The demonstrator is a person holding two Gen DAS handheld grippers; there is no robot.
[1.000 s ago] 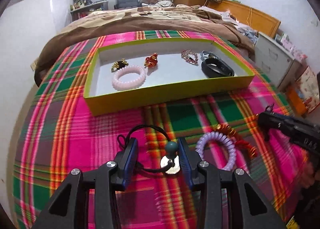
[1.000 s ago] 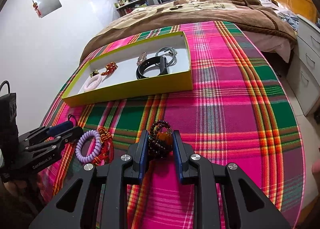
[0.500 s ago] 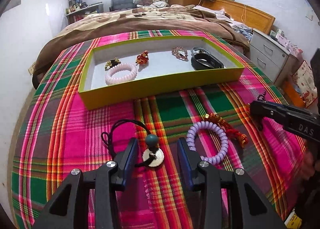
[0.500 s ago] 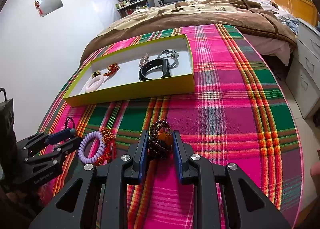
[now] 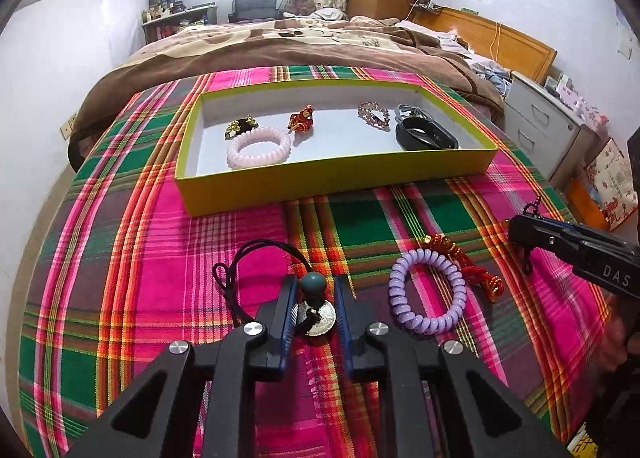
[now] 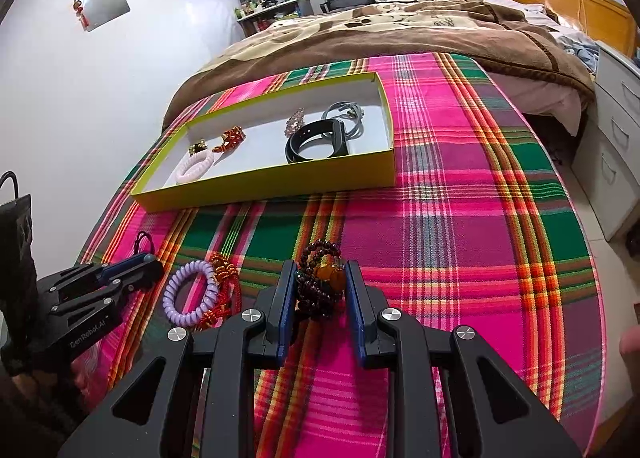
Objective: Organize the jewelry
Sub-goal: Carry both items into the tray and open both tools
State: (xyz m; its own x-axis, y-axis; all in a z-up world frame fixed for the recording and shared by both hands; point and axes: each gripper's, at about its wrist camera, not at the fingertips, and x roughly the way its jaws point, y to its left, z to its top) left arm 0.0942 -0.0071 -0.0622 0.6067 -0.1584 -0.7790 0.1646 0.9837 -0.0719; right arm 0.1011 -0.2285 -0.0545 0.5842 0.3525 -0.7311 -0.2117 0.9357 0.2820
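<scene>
My left gripper is shut on a black cord necklace with a teal bead and a silver coin, low over the plaid cloth. My right gripper is shut on a dark bead bracelet with an amber stone; it also shows at the right of the left wrist view. A yellow-green box beyond holds a pink bracelet, a red charm, a black band and other pieces.
A purple coil bracelet and a red-gold knotted piece lie on the cloth between the grippers. A brown blanket covers the bed behind the box. White drawers stand to the right.
My left gripper has closed its fingers around the bead and coin of the cord necklace. My right gripper keeps its hold on the bead bracelet and has barely moved.
</scene>
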